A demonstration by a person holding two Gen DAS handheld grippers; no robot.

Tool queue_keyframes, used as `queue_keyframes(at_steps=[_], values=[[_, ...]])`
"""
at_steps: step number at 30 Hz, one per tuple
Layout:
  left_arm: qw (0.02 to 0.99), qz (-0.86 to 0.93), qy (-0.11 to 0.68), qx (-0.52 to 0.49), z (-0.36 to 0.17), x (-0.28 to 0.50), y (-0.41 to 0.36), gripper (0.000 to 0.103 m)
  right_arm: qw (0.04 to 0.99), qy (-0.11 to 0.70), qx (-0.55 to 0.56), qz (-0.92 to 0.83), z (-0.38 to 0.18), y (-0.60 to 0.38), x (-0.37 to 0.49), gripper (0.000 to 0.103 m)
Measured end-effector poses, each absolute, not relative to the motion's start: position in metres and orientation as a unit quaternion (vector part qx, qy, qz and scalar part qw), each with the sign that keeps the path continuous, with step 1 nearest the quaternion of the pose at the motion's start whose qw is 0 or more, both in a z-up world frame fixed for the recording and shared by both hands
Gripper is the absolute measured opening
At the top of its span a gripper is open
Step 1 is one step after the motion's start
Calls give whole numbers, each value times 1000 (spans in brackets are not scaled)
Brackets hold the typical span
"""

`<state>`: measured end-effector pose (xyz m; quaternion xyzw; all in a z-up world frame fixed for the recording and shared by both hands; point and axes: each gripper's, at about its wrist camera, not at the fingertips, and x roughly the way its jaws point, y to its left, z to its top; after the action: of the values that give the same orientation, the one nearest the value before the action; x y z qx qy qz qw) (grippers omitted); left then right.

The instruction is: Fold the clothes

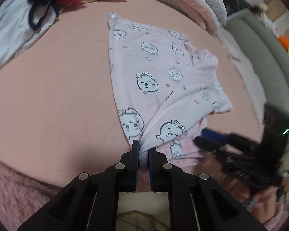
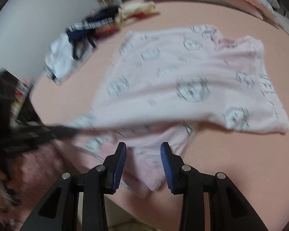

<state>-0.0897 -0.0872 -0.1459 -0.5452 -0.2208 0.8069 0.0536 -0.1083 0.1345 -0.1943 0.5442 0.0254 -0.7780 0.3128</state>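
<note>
Lying where: the pink pyjama garment (image 1: 156,73) with its cartoon-face print is spread on the pink bed sheet (image 1: 57,96), centre to right of the left wrist view, one flap lifted and drawn toward the bottom of the frame.
Around it: a pile of other clothes (image 1: 38,5), white, navy, cream and red, sits at the upper left of that view, well apart from the garment; pink bedding (image 1: 200,2) is heaped along the top edge; a grey-green padded edge (image 1: 269,57) curves down the right side.
In the way: nothing lies on the garment; a fuzzy pink sleeve (image 1: 15,188) fills the lower left corner of the left wrist view.
Left claw (image 1: 143,150): clenched on a gathered corner of the garment, the cloth pinched between its blue pads.
Right claw (image 2: 143,154): jaws standing partly apart, with a fold of the garment's near edge (image 2: 144,165) lying between them; the picture is too blurred to tell whether the pads press on it.
Seen from the left wrist view: the right claw is a dark blur at the right edge, just beside the garment's lower hem.
</note>
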Motion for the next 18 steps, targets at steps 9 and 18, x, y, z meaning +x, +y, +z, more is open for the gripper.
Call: queue_keyframes(at_steps=[9,18], values=[[62,768,-257,-584,-173,-78,-89,9,266,3,556,-787,-199,161,-108,37],[63,819,-215,-529,-129,-74,-88,27,278,-15,536,-797,-188,184,-112,37]])
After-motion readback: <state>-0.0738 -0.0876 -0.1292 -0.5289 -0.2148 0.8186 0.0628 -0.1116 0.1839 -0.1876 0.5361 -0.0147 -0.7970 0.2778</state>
